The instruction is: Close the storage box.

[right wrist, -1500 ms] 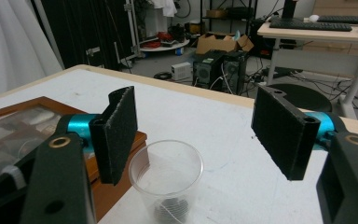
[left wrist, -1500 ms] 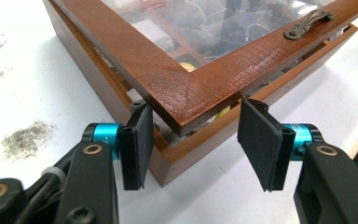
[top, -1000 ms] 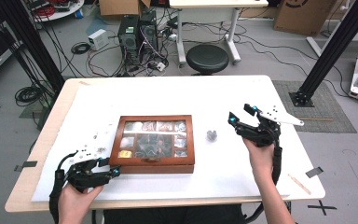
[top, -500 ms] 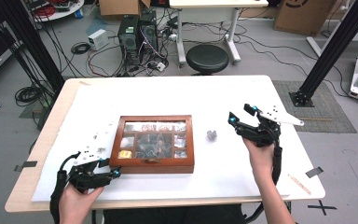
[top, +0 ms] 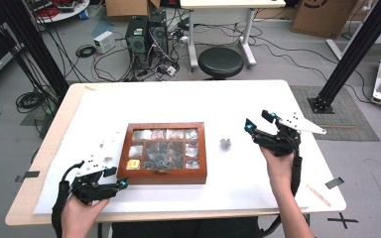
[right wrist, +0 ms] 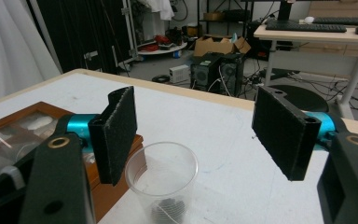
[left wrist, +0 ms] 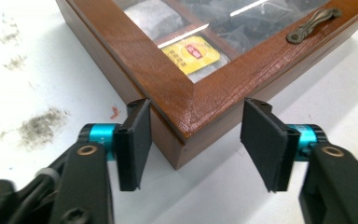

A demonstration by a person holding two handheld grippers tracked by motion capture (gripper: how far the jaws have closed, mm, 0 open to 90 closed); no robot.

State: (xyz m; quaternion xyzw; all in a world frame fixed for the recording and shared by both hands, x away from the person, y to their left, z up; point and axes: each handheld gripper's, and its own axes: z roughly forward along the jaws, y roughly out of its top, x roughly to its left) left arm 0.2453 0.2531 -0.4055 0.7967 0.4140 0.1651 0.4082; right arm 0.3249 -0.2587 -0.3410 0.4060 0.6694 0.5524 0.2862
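Note:
A wooden box with a glass lid lies shut in the middle of the white table. A yellow tea bag shows under the glass, and a metal handle sits on the lid's front. My left gripper straddles the box's near left corner. Its jaws have just been opening and the pads stand off the wood. A clear plastic cup stands right of the box. My right gripper hovers open just right of the cup, with nothing between its pads.
Dark smudges mark the table left of the box. A thin wooden stick and a tape strip lie near the front right corner. Beyond the far edge are a black stool, computers and loose cables.
The left gripper's jaws look slightly wider apart at the box's corner. Both hands stay where they were.

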